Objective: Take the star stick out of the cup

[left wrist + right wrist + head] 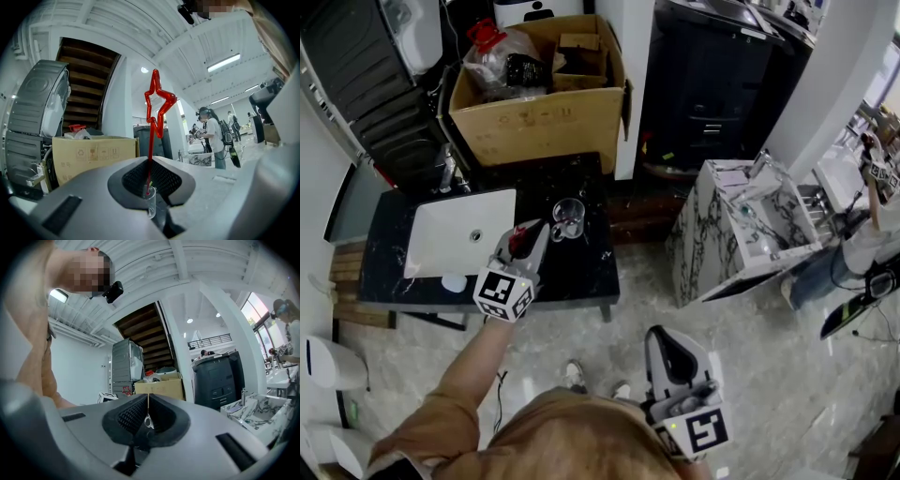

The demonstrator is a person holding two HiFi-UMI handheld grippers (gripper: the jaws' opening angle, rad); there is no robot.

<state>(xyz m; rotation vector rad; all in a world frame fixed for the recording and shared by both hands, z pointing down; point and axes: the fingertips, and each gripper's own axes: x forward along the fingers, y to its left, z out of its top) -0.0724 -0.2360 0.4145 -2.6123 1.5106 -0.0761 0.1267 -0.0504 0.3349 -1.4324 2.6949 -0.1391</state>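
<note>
My left gripper is shut on the thin red star stick, which stands upright between its jaws with the star above them. In the head view the gripper hangs over the black counter, just left of the clear glass cup. The cup also shows small and low between the jaws, with the stick's lower end at its mouth; I cannot tell whether the end is inside it. My right gripper is held low over the floor, apart from the counter. Its pads meet and nothing is between them.
A white sink basin is set in the counter's left half. An open cardboard box stands behind it, with a black cabinet to its right. Marble sink units stand at the right. People stand in the distance.
</note>
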